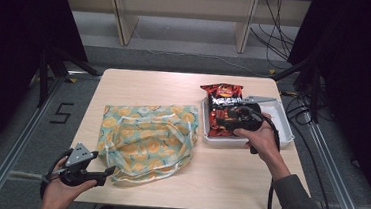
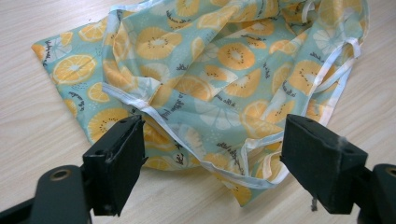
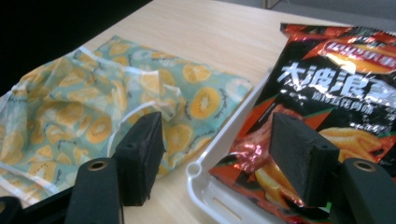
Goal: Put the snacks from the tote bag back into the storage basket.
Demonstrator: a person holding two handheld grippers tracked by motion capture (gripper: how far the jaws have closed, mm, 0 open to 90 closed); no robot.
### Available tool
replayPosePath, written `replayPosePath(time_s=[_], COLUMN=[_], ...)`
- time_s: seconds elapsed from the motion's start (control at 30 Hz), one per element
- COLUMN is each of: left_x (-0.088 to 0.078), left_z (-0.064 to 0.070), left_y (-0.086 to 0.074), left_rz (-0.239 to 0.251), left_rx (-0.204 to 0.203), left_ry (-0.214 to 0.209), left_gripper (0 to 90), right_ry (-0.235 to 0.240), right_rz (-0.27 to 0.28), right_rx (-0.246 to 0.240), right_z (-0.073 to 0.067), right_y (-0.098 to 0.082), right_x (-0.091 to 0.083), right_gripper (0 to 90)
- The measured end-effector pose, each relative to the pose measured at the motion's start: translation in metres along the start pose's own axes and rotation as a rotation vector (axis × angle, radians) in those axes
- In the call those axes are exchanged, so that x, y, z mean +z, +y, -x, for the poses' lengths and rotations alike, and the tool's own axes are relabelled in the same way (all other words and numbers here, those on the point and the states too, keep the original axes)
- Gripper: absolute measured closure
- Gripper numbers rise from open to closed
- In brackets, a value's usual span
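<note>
A cloth bag (image 1: 146,136) printed with orange and kiwi slices lies crumpled on the wooden table, its white drawstrings loose. My left gripper (image 1: 104,172) rests at the bag's near left corner, open, and the bag's hem (image 2: 210,60) lies just ahead of the left gripper (image 2: 212,158). A red crisp packet (image 1: 223,95) lies in a white tray (image 1: 284,130) at the right. My right gripper (image 1: 222,120) hovers over the packet, open. In the right gripper view its jaws (image 3: 219,158) straddle the tray's corner (image 3: 205,186) and the packet's lower left edge (image 3: 336,84), not pressing on either.
The cloth bag (image 3: 93,107) lies a short way left of the tray. Bare table top (image 1: 228,178) stretches along the near edge. Beyond the table stand wooden shelf legs (image 1: 122,24), with cables (image 1: 278,41) on the floor.
</note>
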State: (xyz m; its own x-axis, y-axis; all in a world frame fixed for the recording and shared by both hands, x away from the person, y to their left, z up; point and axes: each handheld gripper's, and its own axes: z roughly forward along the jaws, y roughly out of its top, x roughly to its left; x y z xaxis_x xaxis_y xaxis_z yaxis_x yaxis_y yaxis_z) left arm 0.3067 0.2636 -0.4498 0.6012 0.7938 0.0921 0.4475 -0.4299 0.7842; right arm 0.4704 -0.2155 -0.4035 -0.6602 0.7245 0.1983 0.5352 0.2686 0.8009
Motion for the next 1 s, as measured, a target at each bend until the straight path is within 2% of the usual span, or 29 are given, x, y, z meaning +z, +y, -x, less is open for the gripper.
replayPosePath(time_s=[0.1,0.17,0.2,0.23,0.27,0.3,0.33,0.37,0.4,0.43,0.47,0.5,0.57,0.6,0.7,0.73,0.77,0.8,0.83,0.93,0.97,1.0], left_x=[0.001,0.001,0.001,0.001,0.002,0.002,0.002,0.002,0.001,0.002,0.001,0.001,0.001,0.001,0.003,0.001,0.002,0.002,0.002,0.002,0.001,0.001], left_z=[0.000,0.001,0.000,0.001,0.001,0.002,0.001,0.001,0.002,0.003,0.002,0.002,0.001,0.002,0.003,0.000,0.000,0.000,0.000,0.000,0.000,0.000], left_y=[0.000,0.000,0.000,0.000,0.000,-0.001,-0.001,-0.001,-0.001,-0.001,-0.001,-0.001,-0.001,-0.001,-0.001,-0.001,-0.001,-0.001,0.000,0.000,0.000,-0.001], left_rz=[0.005,0.008,0.003,0.004,0.011,0.005,0.004,0.004,0.002,0.004,-0.016,-0.011,-0.017,-0.014,0.009,-0.013,-0.013,-0.016,-0.019,-0.016,-0.017,-0.016], left_rx=[-0.005,-0.010,-0.002,-0.002,-0.008,-0.026,-0.016,-0.016,-0.023,-0.038,-0.013,-0.012,-0.005,-0.025,-0.033,0.003,0.013,0.022,0.022,0.024,0.023,0.012], left_ry=[-0.004,-0.007,-0.007,-0.001,-0.001,-0.004,-0.005,-0.005,0.003,-0.004,-0.006,-0.005,-0.005,-0.005,-0.004,-0.004,-0.002,-0.004,-0.004,-0.009,-0.005,-0.003], left_gripper=[21.2,21.2,21.2,21.2,21.2,21.2,21.2,21.2,21.2,21.2,21.2,21.2,21.2,21.2,21.2,21.2,21.2,21.2,21.2,21.2,21.2,21.2], right_ry=[0.012,0.027,0.024,0.031,0.023,0.038,0.038,0.038,0.039,0.046,0.058,0.040,0.049,0.046,0.054,0.054,0.063,0.056,0.057,0.056,0.069,0.078], right_rz=[-0.021,-0.009,-0.016,-0.020,-0.031,-0.018,-0.032,-0.032,-0.017,-0.022,-0.028,-0.030,-0.045,-0.043,-0.049,-0.049,-0.050,-0.053,-0.060,-0.057,-0.053,-0.073], right_rx=[0.014,0.017,-0.009,-0.008,-0.012,-0.011,0.015,0.015,-0.008,0.000,-0.021,-0.034,-0.030,-0.037,-0.030,-0.030,-0.040,-0.029,-0.043,-0.032,-0.053,-0.017], right_z=[-0.005,-0.007,-0.006,-0.007,-0.009,-0.010,-0.013,-0.013,-0.014,-0.016,-0.018,-0.019,-0.021,-0.022,-0.026,-0.026,-0.026,-0.028,-0.028,-0.031,-0.031,-0.035], right_y=[-0.004,-0.008,-0.009,-0.011,-0.012,-0.015,-0.018,-0.018,-0.021,-0.024,-0.029,-0.031,-0.035,-0.037,-0.043,-0.043,-0.047,-0.049,-0.050,-0.054,-0.055,-0.057], right_x=[-0.001,0.002,0.001,0.002,0.000,0.001,-0.001,-0.001,-0.001,-0.001,-0.003,-0.004,-0.005,-0.006,-0.006,-0.006,-0.006,-0.007,-0.008,-0.008,-0.008,-0.009], right_gripper=[35.9,35.7,35.7,35.5,35.5,35.5,35.5,35.5,35.5,35.5,35.5,35.5,35.3,35.4,35.4,35.4,35.4,35.3,35.3,35.3,35.3,35.3])
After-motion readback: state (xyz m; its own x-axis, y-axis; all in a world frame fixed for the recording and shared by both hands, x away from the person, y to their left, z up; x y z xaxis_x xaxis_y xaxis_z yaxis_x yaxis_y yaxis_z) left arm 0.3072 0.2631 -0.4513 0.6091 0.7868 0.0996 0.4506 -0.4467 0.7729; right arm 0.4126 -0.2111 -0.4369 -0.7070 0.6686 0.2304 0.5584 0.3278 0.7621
